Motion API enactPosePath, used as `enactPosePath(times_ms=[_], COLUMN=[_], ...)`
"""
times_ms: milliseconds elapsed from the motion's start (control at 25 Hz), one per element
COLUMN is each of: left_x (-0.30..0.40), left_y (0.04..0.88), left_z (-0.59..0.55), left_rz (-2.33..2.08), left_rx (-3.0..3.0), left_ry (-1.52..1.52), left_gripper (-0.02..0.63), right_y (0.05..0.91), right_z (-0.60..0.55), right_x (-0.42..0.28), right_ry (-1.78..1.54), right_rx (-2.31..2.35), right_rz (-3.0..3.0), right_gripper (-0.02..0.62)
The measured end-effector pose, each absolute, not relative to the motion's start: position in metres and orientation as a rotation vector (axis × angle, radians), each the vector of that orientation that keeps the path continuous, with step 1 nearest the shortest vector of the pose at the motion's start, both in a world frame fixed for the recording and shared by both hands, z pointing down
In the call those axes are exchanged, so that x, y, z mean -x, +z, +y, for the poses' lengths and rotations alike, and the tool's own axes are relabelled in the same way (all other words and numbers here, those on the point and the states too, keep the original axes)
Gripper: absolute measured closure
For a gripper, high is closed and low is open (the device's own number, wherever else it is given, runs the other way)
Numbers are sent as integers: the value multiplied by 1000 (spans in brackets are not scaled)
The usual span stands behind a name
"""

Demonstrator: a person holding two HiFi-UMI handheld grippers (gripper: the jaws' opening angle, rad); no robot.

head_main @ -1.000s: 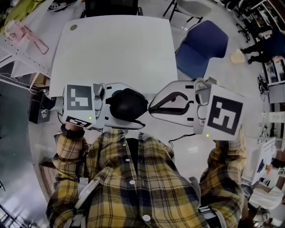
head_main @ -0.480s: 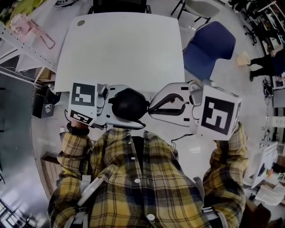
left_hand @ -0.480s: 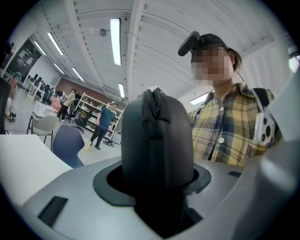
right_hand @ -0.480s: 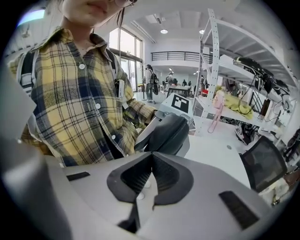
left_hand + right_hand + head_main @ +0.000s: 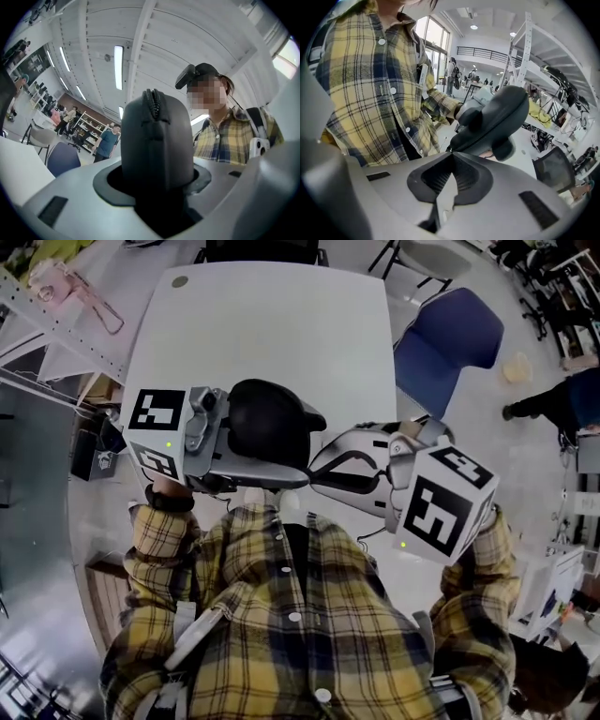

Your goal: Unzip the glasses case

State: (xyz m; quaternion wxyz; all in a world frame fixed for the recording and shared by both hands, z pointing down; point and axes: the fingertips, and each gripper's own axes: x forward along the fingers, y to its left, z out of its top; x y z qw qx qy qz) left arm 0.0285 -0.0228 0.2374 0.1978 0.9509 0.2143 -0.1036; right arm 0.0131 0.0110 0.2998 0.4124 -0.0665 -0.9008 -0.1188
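My left claw (image 5: 274,467), angled upward before my chest, clamps the rounded black zippered glasses case (image 5: 267,423); my right claw (image 5: 450,155) is closed, its tips at the case's end.

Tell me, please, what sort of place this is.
Probably a large open lab or workshop: a white table, a blue chair beside it, and shelves with people standing near them under strip lights.

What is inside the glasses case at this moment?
Nothing inside shows. The case, clamped in the left tongs, looks shut: its zipper is closed along the edge in view. The dark shell covers whatever it holds.
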Motion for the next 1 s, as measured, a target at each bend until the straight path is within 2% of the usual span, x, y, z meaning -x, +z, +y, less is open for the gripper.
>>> enactPosePath(times_ms=[1000], left_x=[-30], left_y=[221], left_z=[-57], left_rz=[304], left_rx=[-2635], left_ry=[-465], left_gripper=[362], right_y=[312], right_z=[-1], right_x=[-13], right_ry=[-256], right_rx=[-23], right_rz=[-2386], right_gripper=[597])
